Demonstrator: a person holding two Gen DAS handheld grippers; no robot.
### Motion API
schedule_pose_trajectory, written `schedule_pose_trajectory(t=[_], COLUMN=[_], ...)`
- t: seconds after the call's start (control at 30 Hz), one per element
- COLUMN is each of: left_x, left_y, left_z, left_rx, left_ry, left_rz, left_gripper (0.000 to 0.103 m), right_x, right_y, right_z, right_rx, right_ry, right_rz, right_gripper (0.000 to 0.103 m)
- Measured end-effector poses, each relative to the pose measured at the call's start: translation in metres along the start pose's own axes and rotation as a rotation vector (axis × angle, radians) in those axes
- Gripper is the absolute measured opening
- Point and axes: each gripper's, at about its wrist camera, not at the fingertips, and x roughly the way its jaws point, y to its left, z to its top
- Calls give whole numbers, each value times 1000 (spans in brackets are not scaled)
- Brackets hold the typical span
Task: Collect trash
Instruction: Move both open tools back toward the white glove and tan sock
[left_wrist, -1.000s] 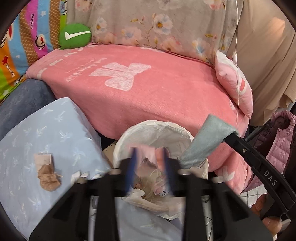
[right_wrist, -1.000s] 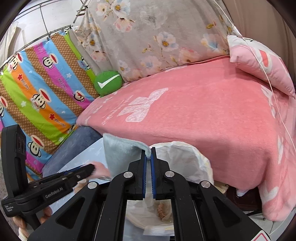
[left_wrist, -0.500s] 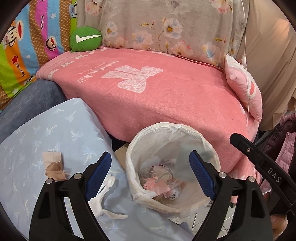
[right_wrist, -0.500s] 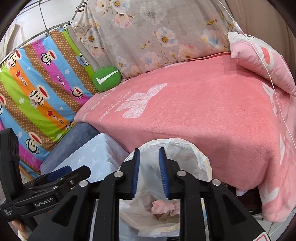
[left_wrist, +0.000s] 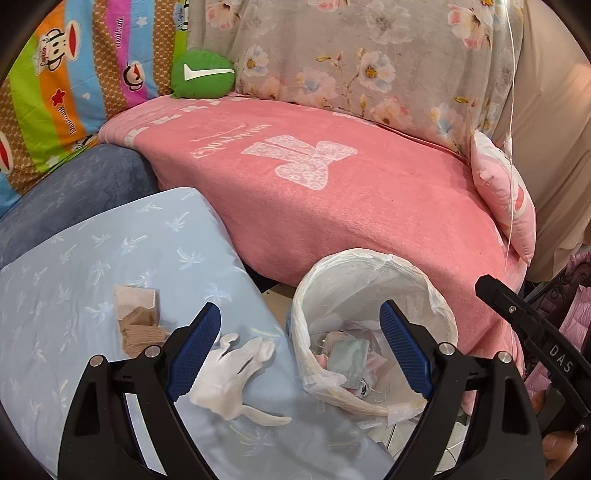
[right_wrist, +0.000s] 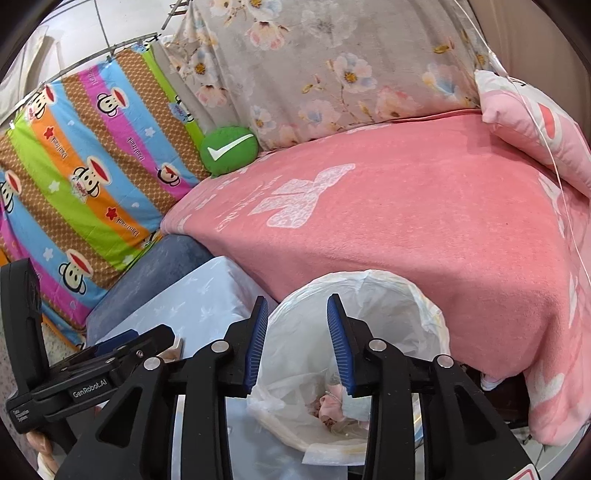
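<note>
While both tools are held over the low seat beside the bed, each one is empty, with blue pads parted.

At the far left of the left wrist view, a light blue cushion (left_wrist: 122, 258) with a pale palm print fills the lower corner. Two pieces of trash lie on it: a crumpled tan sock (left_wrist: 138, 325) with a cream cuff, and, to its right, a white glove (left_wrist: 232, 376) lying flat and partly behind the left finger pad. The two items are near each other but not touching.

The left gripper (left_wrist: 301, 354) is spread wide. Its left pad stands above the glove; its right pad stands above the bin.

To the right of the cushion stands the waste bin (left_wrist: 436, 295), lined with a white plastic bag. It sits just beside the cushion edge and against the hanging edge of the pink blanket (left_wrist: 332, 206). Inside lie a grey-green cloth (left_wrist: 349, 356) and pink and white scraps.

In the right wrist view, the right gripper (right_wrist: 299, 343) is open to a moderate gap, narrower than the left one. It is positioned directly above the mouth of the waste bin (right_wrist: 424, 302), with pink scraps visible below the pads.

A green round cushion (left_wrist: 201, 74) rests at the back of the blanket, and a pink pillow (left_wrist: 506, 199) lies at its right end.
</note>
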Motion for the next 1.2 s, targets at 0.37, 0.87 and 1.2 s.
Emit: schedule_pose_trajectory(t=[0.37,0.87,1.2], left_x=[-17,-36,-40], left_y=[34,94,137], left_z=[-13,-38,-64], left_rx=[-54,-155,-220], left_ry=[-13,-19,9], left_rz=[39,127,207], left_gripper=[85,88,90], right_x=[7,24,47], right_y=[40,99,132], right_z=[-15,-51,-83], right_rx=[-56,-139,-185], right_ry=[42,126,206], right_rz=[42,97,117], right_gripper=[39,49,57])
